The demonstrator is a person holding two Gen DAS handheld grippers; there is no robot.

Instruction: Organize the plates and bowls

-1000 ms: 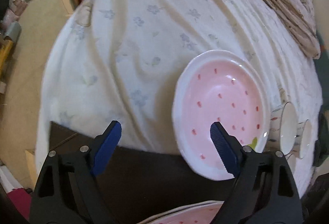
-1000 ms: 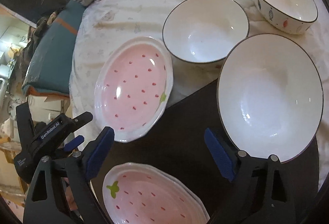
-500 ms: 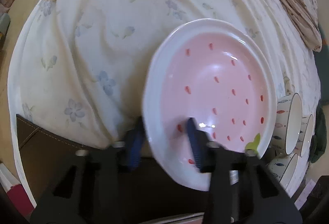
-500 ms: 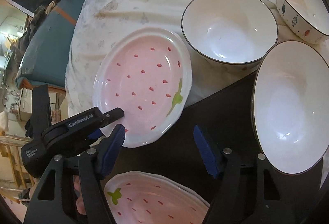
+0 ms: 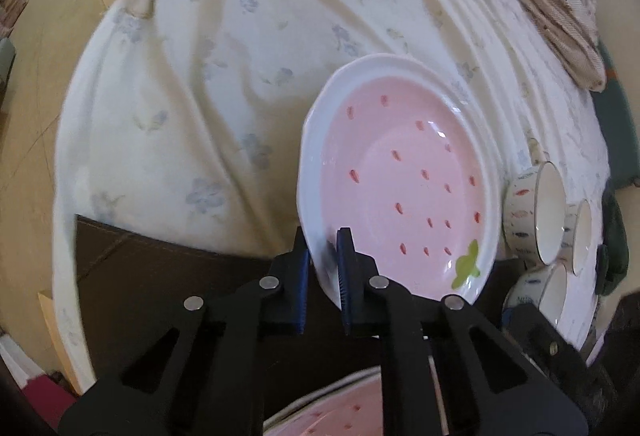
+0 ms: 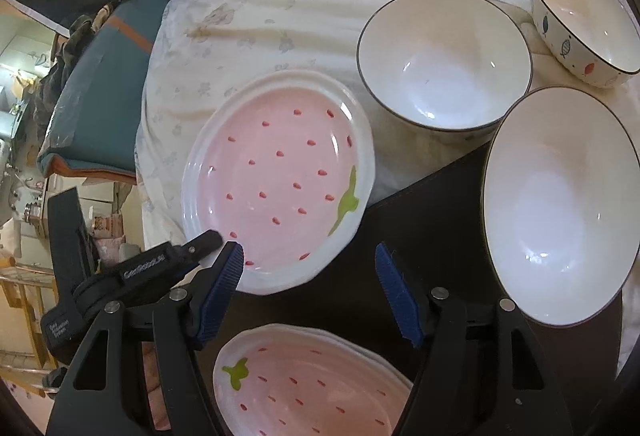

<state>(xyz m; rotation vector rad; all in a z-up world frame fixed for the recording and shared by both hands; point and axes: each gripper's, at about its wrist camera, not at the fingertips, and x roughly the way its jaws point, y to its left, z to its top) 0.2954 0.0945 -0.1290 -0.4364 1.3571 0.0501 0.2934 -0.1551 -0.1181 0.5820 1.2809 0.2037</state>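
left gripper (image 5: 323, 272) is pinching the near rim of the strawberry plate (image 5: 400, 192), one blue pad under the rim and one inside it. right gripper (image 6: 310, 292) is hanging spread and holding nothing, just over the dark mat (image 6: 424, 216).

step in hand, as judged: grasping the loose plate so that it is joining the stack of strawberry plates (image 6: 308, 388) lying nearer the camera than the held plate, on the mat. the held plate is sitting half on the floral cloth (image 5: 208, 84), half over the mat's far edge; whether it is lifting clear cannot be told.

the next move is calling for raising the rim and drawing the plate toward the stack, keeping it level.

edges and room: the large white bowl (image 6: 560, 212) is standing right of the held plate, well apart; the middle bowl (image 6: 444, 64) is just beyond it, close to its far rim; the fish-patterned bowl (image 6: 584, 16) farther still. the path between plate and stack is looking open.
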